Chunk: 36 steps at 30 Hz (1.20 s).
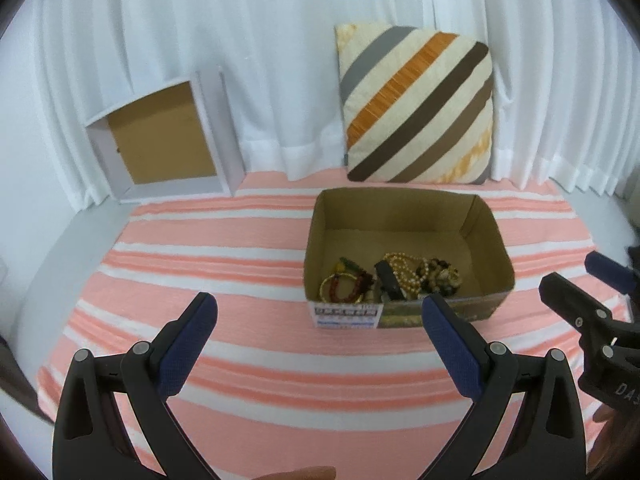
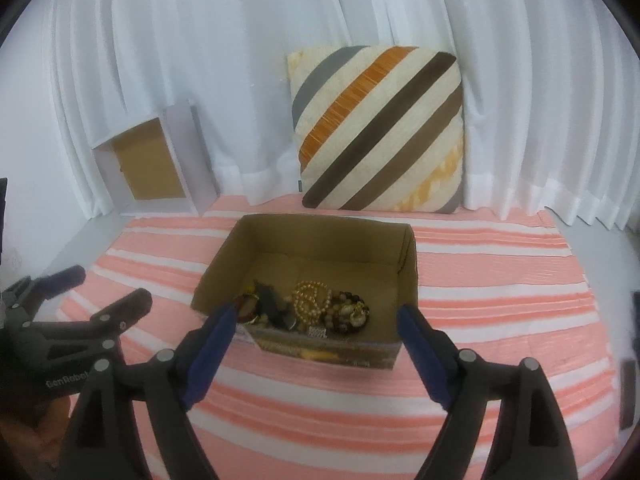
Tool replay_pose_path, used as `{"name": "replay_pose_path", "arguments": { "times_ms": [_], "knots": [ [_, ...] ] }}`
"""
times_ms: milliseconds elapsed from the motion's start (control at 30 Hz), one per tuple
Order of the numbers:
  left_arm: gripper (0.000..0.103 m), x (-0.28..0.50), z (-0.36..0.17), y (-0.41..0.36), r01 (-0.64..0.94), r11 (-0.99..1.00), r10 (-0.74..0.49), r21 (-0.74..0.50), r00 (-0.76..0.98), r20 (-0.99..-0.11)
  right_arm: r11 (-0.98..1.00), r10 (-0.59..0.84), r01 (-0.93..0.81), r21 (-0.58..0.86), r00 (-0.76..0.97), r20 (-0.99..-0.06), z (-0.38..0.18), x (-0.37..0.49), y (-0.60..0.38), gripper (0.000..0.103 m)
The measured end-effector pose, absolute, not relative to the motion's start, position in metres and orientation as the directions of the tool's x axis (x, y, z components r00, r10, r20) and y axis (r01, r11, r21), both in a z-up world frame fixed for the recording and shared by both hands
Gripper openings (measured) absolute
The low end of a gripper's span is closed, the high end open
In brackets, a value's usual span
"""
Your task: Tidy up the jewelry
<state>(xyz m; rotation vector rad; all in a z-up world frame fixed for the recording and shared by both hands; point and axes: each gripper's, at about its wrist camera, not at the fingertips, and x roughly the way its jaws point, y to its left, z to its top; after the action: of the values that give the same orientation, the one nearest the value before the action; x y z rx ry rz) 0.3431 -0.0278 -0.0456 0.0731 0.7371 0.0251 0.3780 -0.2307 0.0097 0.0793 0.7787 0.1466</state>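
An open cardboard box (image 1: pixel 486 220) (image 2: pixel 224 256) sits on the striped cloth. Inside, at its near end, lies a pile of jewelry: a gold bead necklace (image 1: pixel 404 270) (image 2: pixel 310 298), a red bead bracelet with a gold bangle (image 1: pixel 340 286) (image 2: pixel 248 306), dark brown beads (image 1: pixel 440 274) (image 2: pixel 350 306) and a black piece (image 1: pixel 388 278) (image 2: pixel 272 306). My left gripper (image 1: pixel 320 312) is open and empty, in front of the box and to its left. My right gripper (image 2: pixel 314 320) is open and empty, just before the box's near wall.
A pink and white striped cloth (image 1: pixel 240 360) (image 2: pixel 480 360) covers the surface. A striped cushion (image 1: pixel 416 104) (image 2: pixel 380 128) leans on the white curtain behind the box. A white tray with a brown bottom (image 1: pixel 160 140) (image 2: pixel 148 164) stands tilted at the back left.
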Motion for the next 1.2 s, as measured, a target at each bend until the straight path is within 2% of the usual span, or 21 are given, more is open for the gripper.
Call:
{"name": "replay_pose_path", "arguments": {
  "times_ms": [200,633,1200],
  "knots": [
    [0.102,0.301,-0.029,-0.019,0.009,1.000,0.012,0.028,0.735,-0.678,0.987,0.160,-0.117,0.110,0.714,-0.681,0.032,0.337,-0.224,0.085],
    [0.102,0.222,-0.003,-0.011,-0.004,0.999,0.030,0.041,0.754,-0.656,0.986,0.161,-0.149,0.073,0.750,-0.641,0.081,0.244,-0.215,0.085],
    [0.102,0.186,0.011,-0.014,0.007,1.000,0.008,0.021,0.776,-0.631,0.985,0.167,-0.157,0.072,0.762,-0.625,0.100,0.207,-0.213,0.085]
  ]
}}
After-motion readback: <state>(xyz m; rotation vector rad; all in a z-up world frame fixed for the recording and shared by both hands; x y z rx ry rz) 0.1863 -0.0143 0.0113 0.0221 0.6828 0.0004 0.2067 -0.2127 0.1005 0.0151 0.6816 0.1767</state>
